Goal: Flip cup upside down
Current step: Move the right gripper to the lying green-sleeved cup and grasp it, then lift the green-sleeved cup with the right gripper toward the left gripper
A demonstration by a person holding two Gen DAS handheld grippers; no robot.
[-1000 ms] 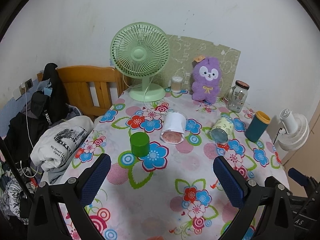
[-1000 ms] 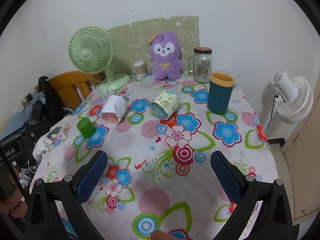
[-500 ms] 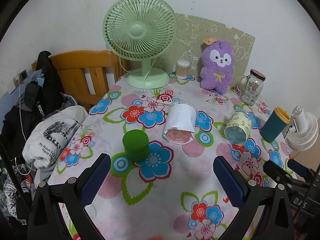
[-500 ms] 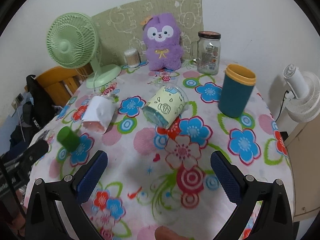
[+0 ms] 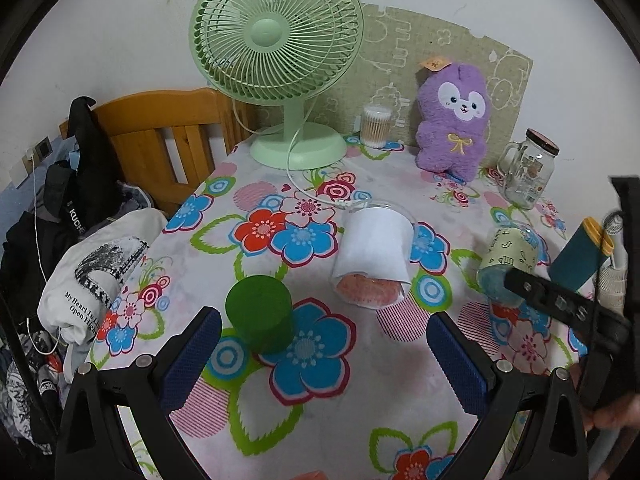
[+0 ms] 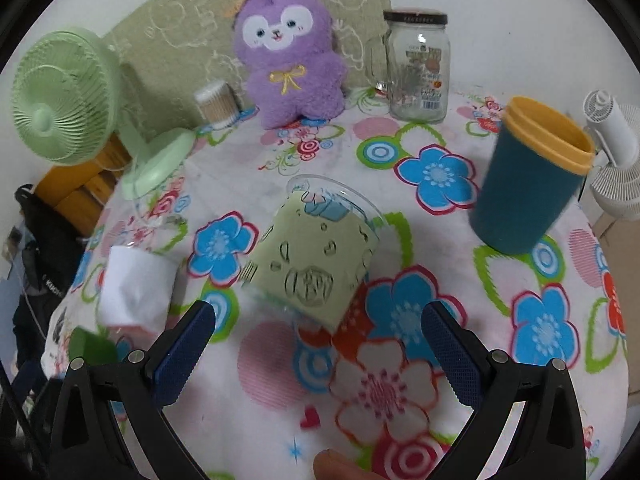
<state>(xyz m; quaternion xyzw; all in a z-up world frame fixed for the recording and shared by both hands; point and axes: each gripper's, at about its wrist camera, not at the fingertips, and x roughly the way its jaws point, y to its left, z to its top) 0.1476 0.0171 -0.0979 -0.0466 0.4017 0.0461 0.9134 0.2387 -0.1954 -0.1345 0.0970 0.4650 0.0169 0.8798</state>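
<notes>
A clear cup with a pale green printed sleeve (image 6: 316,256) lies on its side on the flowered tablecloth (image 6: 400,360), just ahead of my open, empty right gripper (image 6: 320,352). It also shows in the left wrist view (image 5: 506,260). A white-sleeved clear cup (image 5: 374,258) lies on its side ahead of my open, empty left gripper (image 5: 324,352). A small green cup (image 5: 260,312) stands upside down by the left finger. A teal cup with a yellow rim (image 6: 528,184) stands upright at the right.
A green fan (image 5: 280,40), a cotton swab tub (image 5: 376,126), a purple plush (image 6: 290,52) and a glass jar (image 6: 418,68) stand along the back. A wooden chair (image 5: 160,140) with clothes (image 5: 92,272) is left. A white fan (image 6: 616,152) is beyond the right edge.
Both grippers have moved forward and lower toward the table. The right gripper has closed in on the green-sleeved cup. No object has moved.
</notes>
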